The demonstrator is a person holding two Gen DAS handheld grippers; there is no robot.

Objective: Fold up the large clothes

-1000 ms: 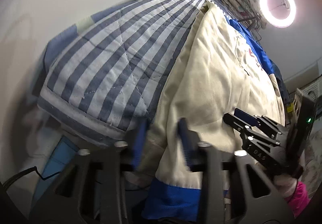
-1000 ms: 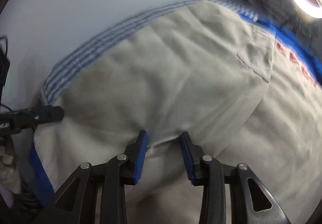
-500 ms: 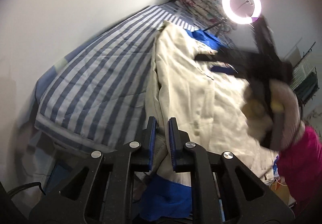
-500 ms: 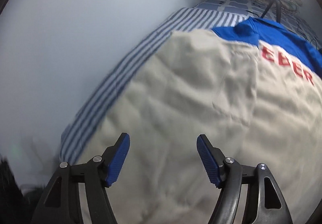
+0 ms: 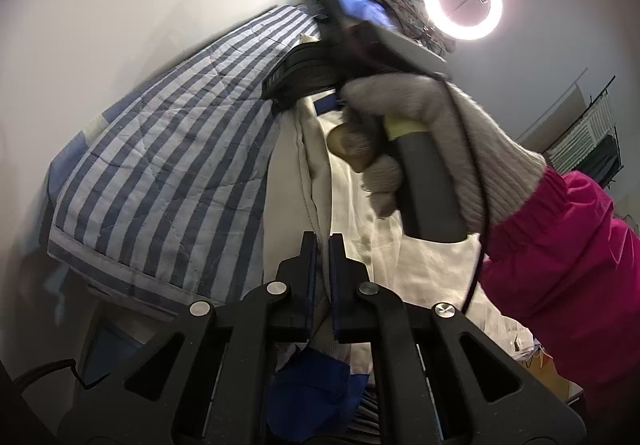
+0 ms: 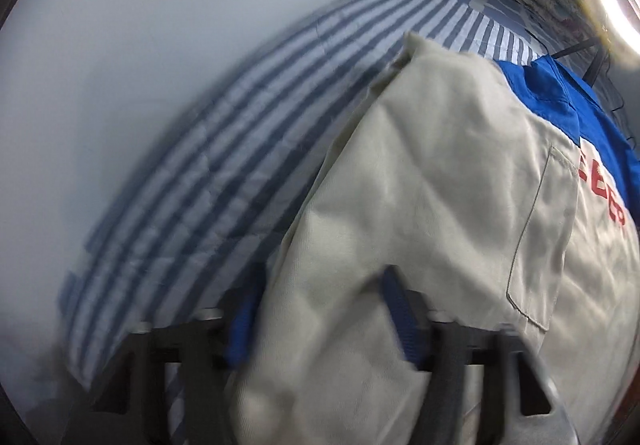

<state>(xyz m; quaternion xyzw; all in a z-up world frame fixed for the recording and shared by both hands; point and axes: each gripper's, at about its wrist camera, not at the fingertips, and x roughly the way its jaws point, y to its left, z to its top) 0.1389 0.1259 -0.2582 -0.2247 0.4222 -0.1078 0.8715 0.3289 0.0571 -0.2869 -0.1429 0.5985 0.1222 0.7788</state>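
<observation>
A large cream work jacket (image 6: pixel 432 205) with a blue collar lies lengthwise on a blue-striped quilt (image 5: pixel 168 165), filling the centre and right of the right wrist view. At the bottom centre of the left wrist view, the left gripper (image 5: pixel 320 277) has just clamped shut on the jacket's near hem, pinching a fold of cloth that a second ago sat loose between wider jaws. The right gripper (image 6: pixel 320 317), swung to the jacket's left edge, has jaws just closing around a bunched ridge; whether the pads press it yet cannot be told through the blur. A two-point lift for the first fold looks imminent.
</observation>
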